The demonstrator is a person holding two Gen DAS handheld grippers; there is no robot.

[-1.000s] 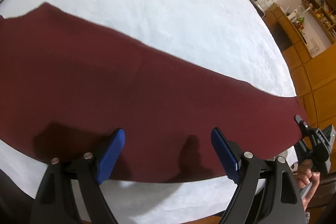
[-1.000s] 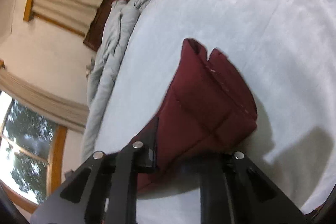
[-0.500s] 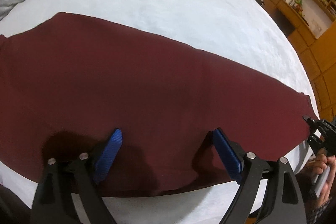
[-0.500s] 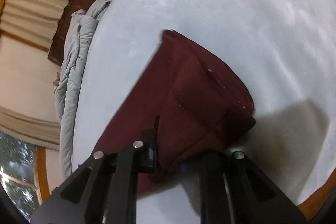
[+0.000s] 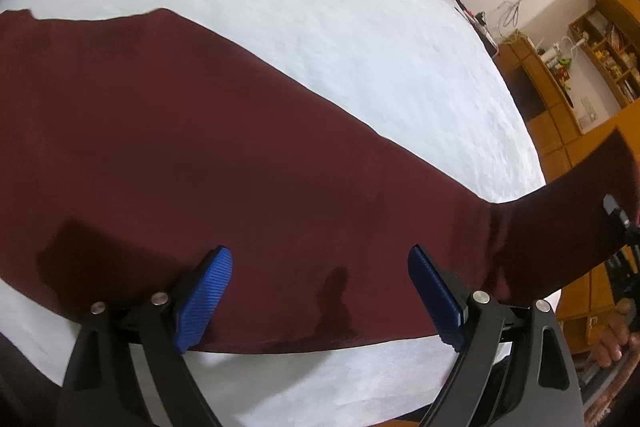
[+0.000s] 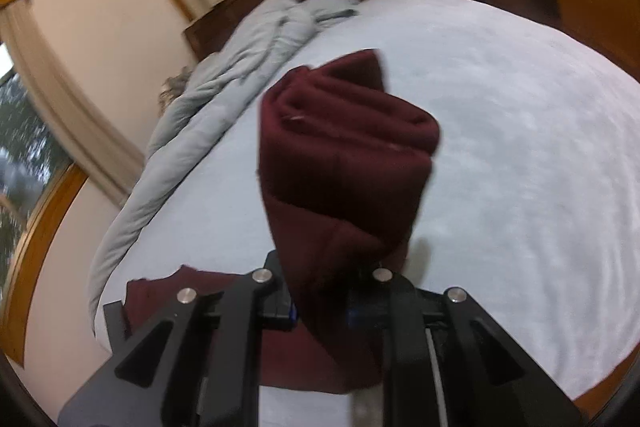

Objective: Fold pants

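Maroon pants [image 6: 344, 155] bunch up between right jaws, apparently clamped.

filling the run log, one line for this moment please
left gripper open over dark red pants | right gripper shut on pants end, lifted | white bed

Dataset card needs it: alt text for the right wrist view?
The right gripper is shut on a bunched end of the maroon pants, raised over the white bed. A grey duvet lies along the far edge.
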